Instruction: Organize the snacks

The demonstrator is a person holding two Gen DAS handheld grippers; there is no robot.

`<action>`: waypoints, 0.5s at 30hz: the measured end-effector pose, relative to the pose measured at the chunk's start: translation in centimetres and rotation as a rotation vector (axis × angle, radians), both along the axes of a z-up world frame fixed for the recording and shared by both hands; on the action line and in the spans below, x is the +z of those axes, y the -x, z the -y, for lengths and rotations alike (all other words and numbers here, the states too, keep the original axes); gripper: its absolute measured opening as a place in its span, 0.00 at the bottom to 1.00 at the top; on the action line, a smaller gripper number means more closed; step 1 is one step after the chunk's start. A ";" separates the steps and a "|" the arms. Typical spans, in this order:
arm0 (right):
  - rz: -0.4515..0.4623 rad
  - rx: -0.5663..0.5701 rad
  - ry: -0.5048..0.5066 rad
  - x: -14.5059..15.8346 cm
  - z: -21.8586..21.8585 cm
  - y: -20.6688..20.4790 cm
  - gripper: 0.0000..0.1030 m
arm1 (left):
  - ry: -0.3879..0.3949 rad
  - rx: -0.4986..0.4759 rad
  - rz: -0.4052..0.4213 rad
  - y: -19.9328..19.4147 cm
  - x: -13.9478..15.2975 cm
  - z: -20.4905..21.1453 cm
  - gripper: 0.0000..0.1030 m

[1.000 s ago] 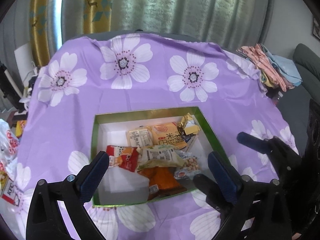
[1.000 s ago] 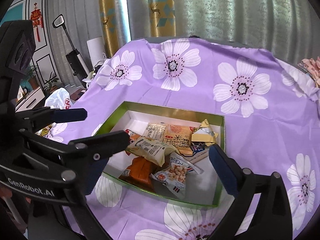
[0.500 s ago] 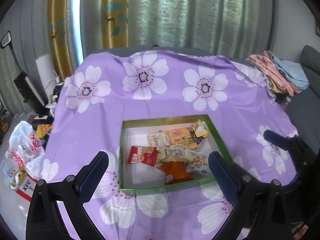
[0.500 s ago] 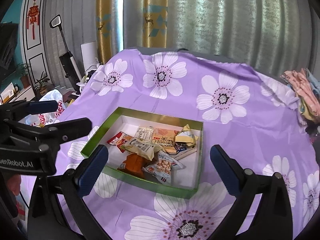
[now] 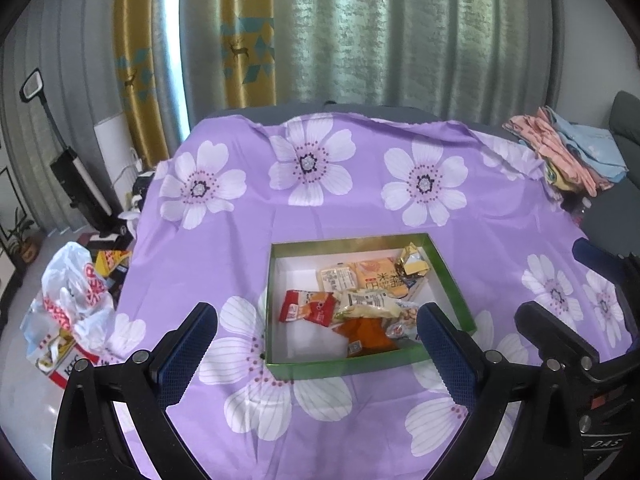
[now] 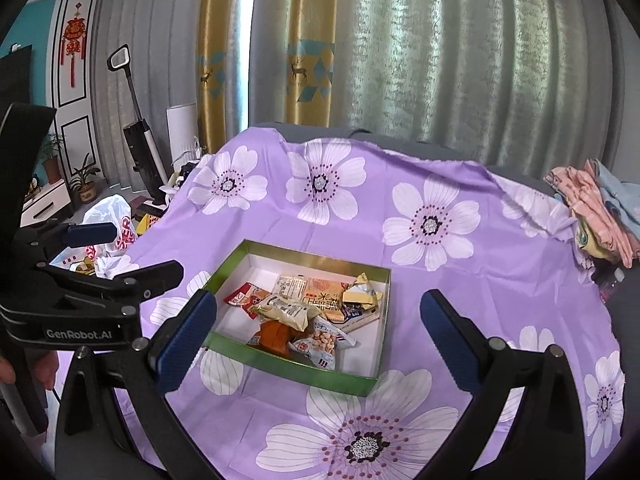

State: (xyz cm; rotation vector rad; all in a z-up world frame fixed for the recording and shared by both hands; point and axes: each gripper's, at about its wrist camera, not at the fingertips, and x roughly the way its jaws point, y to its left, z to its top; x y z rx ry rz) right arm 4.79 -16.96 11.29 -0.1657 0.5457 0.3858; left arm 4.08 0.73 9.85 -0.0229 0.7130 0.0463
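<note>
- Left wrist view: purple flowered cloth (image 5: 248, 248) spreads beyond both jaws.
- Green-rimmed box (image 5: 370, 362) sits on it, ahead of the left gripper (image 5: 316, 346), whose jaws are spread wide and empty.
- Snack packets (image 6: 298, 312) lie inside, just beyond the right gripper (image 6: 320, 334), jaws likewise parted, holding nothing.

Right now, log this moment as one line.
left gripper: open, empty | right gripper: open, empty | snack packets: in green box | tablecloth: no snacks
</note>
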 end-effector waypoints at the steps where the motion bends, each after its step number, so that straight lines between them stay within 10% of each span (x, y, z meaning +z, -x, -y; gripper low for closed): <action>1: 0.002 0.000 -0.001 0.1 0.0 0.1 0.99 | -0.002 0.000 0.003 0.2 0.1 0.0 0.97; 15: 0.017 0.003 -0.004 1.0 0.0 1.4 0.99 | -0.015 -0.007 0.020 0.8 1.1 0.8 0.97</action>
